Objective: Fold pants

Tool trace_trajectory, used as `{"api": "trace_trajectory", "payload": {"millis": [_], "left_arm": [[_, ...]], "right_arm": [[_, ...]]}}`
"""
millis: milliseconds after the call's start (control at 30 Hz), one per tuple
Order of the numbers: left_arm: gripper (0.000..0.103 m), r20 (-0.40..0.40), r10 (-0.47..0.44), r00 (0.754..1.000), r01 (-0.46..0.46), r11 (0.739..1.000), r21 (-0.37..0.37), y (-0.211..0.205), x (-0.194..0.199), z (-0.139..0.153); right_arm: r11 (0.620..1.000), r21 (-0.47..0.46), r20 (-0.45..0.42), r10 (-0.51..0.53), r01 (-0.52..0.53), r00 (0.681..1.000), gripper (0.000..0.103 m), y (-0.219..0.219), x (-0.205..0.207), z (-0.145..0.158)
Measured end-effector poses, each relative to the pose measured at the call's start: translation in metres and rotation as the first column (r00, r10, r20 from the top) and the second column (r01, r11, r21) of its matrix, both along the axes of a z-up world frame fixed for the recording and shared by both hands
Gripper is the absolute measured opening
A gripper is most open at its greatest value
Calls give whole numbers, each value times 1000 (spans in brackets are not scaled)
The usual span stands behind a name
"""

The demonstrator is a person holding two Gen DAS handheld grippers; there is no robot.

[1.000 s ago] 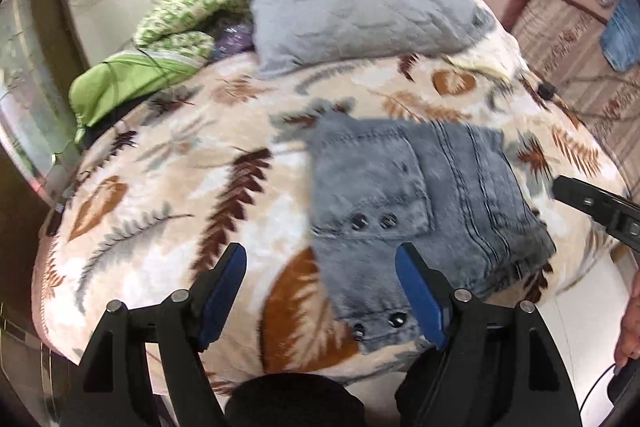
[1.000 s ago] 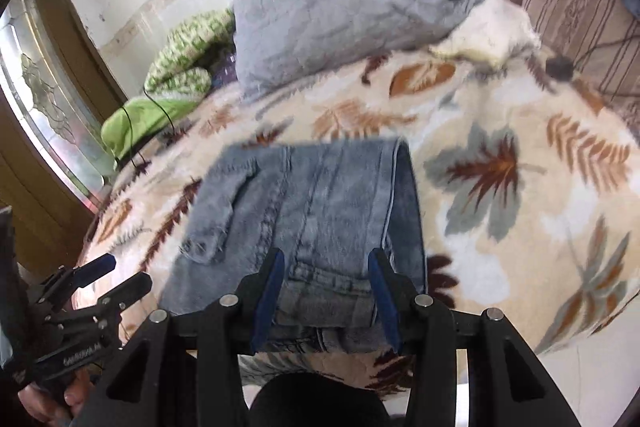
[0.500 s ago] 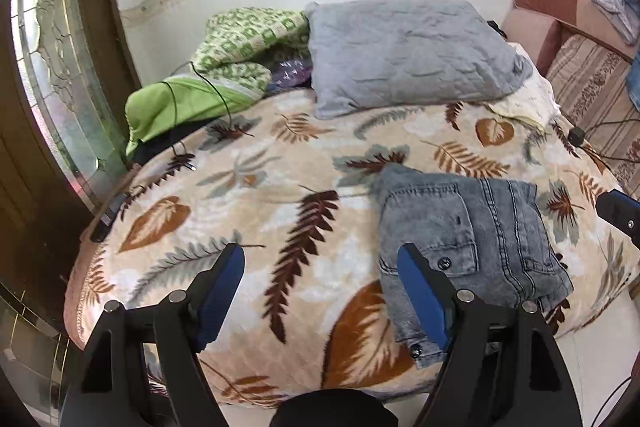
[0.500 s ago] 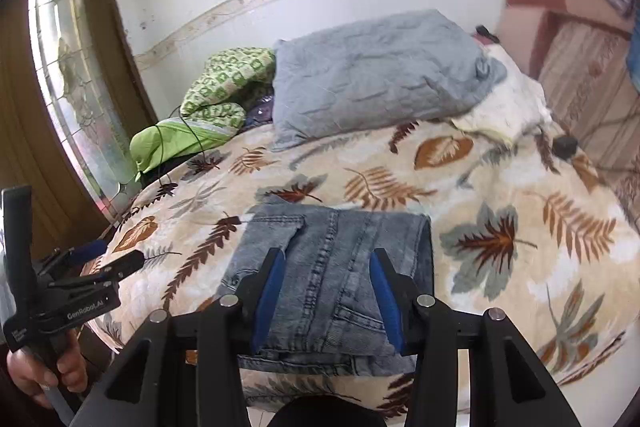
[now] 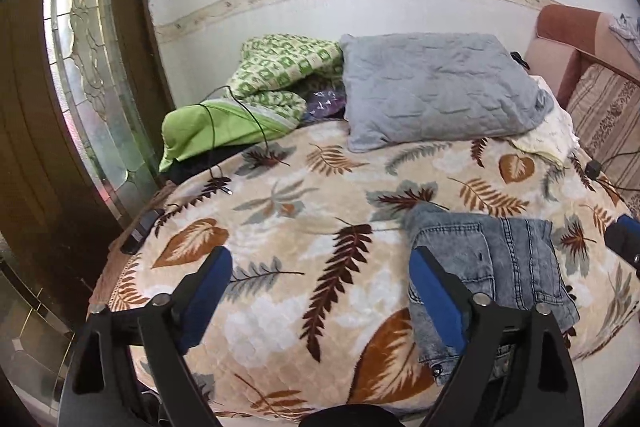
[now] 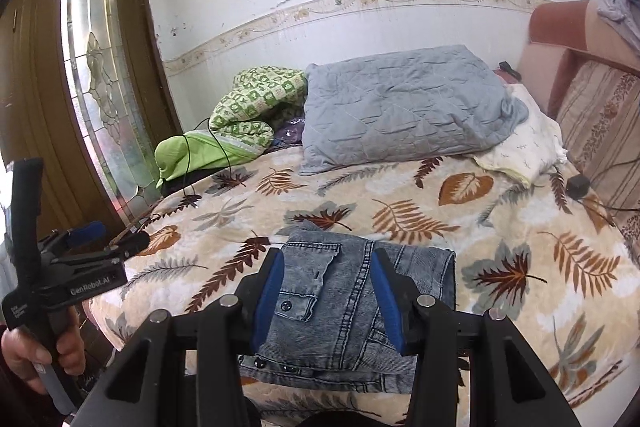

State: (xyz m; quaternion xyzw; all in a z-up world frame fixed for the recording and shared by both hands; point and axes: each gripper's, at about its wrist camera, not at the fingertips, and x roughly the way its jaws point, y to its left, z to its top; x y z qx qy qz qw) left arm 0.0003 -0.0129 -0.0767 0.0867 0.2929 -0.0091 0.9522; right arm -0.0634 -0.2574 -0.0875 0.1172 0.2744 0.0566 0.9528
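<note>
Your bed [image 5: 280, 239] fills most of both views, covered by a beige blanket [image 6: 500, 227] printed with brown and grey leaves. At the bed's far edge, against the wall, a grey quilted pillow [image 5: 436, 87] lies across the middle, with a green patterned quilt [image 5: 280, 71] bundled at its left in the far left corner and a cream cloth [image 6: 528, 147] tucked under its right end. A thin black cable [image 5: 236, 115] runs over the green bundle and down onto the blanket. The pants [image 6: 352, 311], grey-blue denim, lie folded into a compact rectangle at the near edge of the bed, right of the middle in the left wrist view, with a flap pocket and dark buttons facing up. A small black adapter [image 6: 578, 187] sits near the right edge of the bed. Your left tool [image 5: 320, 291] hangs over bare blanket near the near edge, its jaws opening wide with nothing between them; its right finger overlaps the left side of the pants in that view. Your right tool [image 6: 326, 299] hangs above the pants with its 2 blue pads part-way apart and clear of the denim, gripping nothing. In the right wrist view your hand [image 6: 28, 351] holds the left tool's handle off the bed's near left corner.
</note>
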Motion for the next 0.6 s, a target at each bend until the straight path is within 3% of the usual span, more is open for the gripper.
{"api": "trace_trajectory", "payload": {"millis": [67,600], "left_arm": [[100,20,14,1000,-14,1000,2,2,-2,4],[100,55,73,996,-75,997,32,7,-5,14]], "right_arm": [[1000,-6,-2,1,-1,1000,48,1,0,-2],[999,-28,-13,-22,22,1000,49,-5,-1,-10]]}}
